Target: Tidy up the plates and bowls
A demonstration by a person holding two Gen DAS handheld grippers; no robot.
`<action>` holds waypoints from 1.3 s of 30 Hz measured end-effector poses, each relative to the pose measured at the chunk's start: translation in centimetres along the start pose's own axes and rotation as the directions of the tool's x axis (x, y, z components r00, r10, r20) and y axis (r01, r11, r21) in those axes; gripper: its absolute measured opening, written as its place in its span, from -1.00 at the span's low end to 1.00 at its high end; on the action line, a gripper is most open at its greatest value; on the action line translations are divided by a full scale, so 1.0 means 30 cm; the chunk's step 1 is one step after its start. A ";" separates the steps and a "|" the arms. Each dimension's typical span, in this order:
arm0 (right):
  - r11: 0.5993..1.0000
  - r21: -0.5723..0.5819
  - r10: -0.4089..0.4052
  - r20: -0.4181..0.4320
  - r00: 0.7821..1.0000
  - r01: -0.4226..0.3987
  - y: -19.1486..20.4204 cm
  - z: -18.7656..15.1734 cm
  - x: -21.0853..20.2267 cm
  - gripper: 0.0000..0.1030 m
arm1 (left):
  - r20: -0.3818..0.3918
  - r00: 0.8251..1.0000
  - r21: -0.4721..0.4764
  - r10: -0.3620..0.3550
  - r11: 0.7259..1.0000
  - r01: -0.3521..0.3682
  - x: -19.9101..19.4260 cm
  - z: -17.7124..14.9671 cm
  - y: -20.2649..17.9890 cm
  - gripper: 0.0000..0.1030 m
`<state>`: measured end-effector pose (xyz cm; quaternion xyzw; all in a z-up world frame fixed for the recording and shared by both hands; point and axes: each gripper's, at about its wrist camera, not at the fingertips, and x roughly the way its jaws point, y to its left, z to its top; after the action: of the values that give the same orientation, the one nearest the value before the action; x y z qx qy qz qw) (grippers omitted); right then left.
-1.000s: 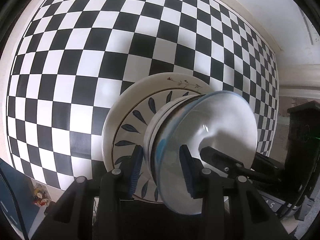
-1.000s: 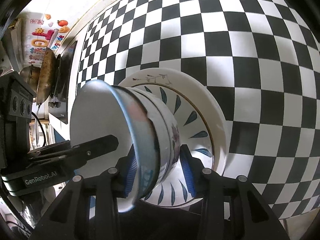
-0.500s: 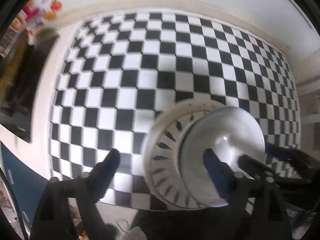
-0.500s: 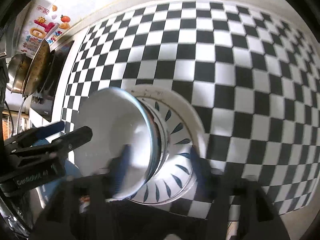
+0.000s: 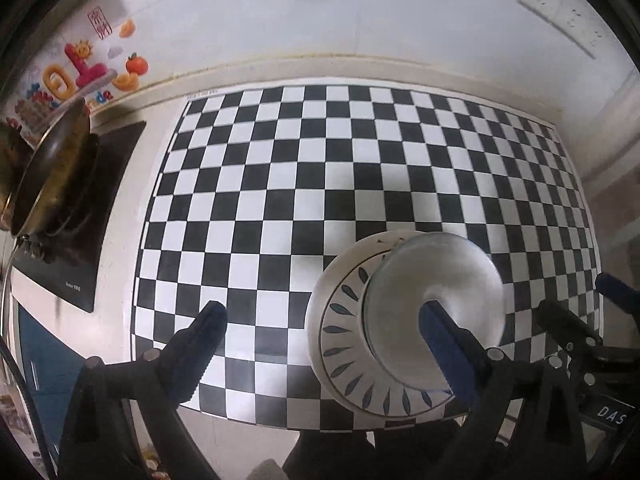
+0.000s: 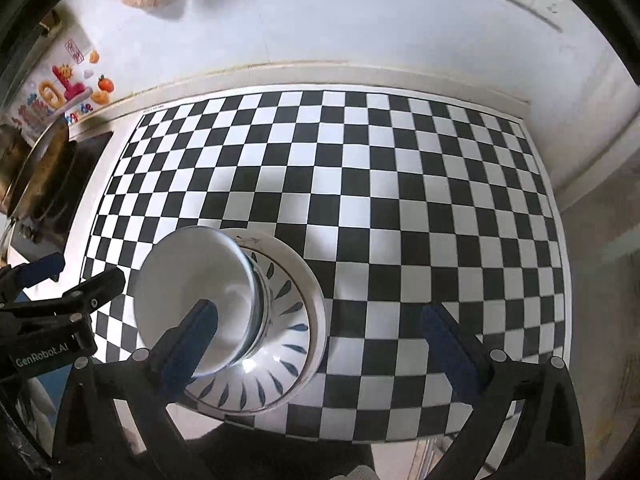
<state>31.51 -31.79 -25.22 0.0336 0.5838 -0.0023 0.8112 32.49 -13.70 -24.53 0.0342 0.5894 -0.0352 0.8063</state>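
One stack stands near the front edge of the checkered mat (image 5: pixel 320 184): a white plate (image 5: pixel 332 280) at the bottom, a leaf-patterned plate (image 5: pixel 344 344) on it, and nested bowls topped by a pale bowl (image 5: pixel 440 288). My left gripper (image 5: pixel 326 324) is open and empty, raised above and left of the stack. In the right wrist view the stack shows with the leaf plate (image 6: pixel 288 344) and top bowl (image 6: pixel 192 292). My right gripper (image 6: pixel 320 324) is open and empty, above and right of the stack. Each view shows the other gripper at its edge.
A black stove (image 5: pixel 84 208) with a metal pan (image 5: pixel 52 160) sits left of the mat; the pan also shows in the right wrist view (image 6: pixel 36 168). A white wall (image 5: pixel 360 12) with stickers runs behind. The counter's front edge is just below the stack.
Both grippers, a second ago closed around the bowls in the stack, have opened and pulled back and up. The stack stays where it was on the mat.
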 end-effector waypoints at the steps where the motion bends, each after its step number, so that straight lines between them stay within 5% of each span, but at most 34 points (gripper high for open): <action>1: 1.000 0.008 -0.003 0.009 1.000 0.003 0.002 -0.009 -0.022 1.00 | 0.009 1.000 0.011 -0.001 1.000 0.001 -0.024 -0.009 -0.004 0.91; 9: 0.998 0.063 0.005 0.112 0.994 -0.012 0.043 -0.080 -0.212 1.00 | 0.121 0.993 0.022 0.007 1.000 -0.010 -0.217 -0.045 -0.006 0.91; 20: 0.998 0.056 -0.018 0.305 0.952 0.001 0.033 -0.169 -0.543 1.00 | 0.294 0.955 -0.035 0.032 0.999 -0.023 -0.494 -0.153 -0.020 0.91; 39: 0.999 0.046 -0.021 0.407 0.913 0.003 0.013 -0.579 -0.965 1.00 | 0.433 0.895 -0.090 0.106 0.993 -0.074 -0.909 -0.565 -0.021 0.91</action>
<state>5.87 -31.44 -3.26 0.0466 0.4020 -0.0272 0.9141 8.09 -12.22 -3.68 0.0242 0.3920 0.0163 0.9195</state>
